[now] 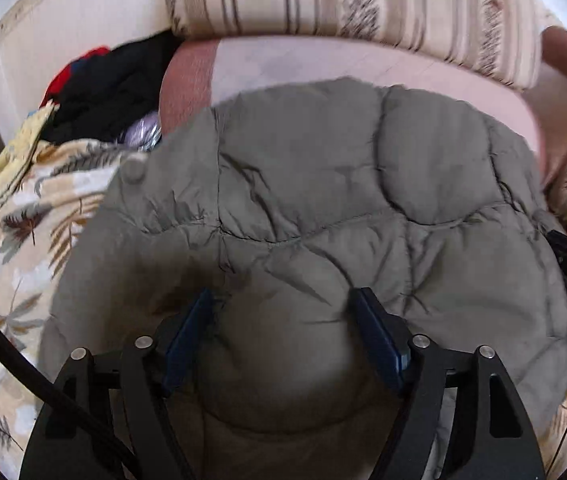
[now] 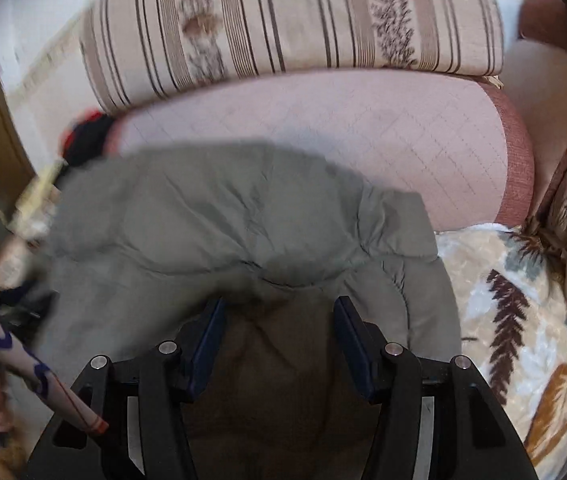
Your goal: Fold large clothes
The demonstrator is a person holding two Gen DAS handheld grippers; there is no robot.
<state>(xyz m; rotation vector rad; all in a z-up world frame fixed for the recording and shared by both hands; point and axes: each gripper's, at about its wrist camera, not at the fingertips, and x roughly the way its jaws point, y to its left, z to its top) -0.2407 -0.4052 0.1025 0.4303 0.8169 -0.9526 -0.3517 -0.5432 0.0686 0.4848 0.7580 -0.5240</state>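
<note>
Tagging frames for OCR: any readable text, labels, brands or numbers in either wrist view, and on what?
None readable in either view.
Grey-green quilted jacket: no label or brand showing.
Striped cushion: woven pattern only, no lettering.
Leaf-print blanket: leaves only.
Pile of clothes: blurred, no text discernible.
Left gripper and right gripper: no markings visible.
</note>
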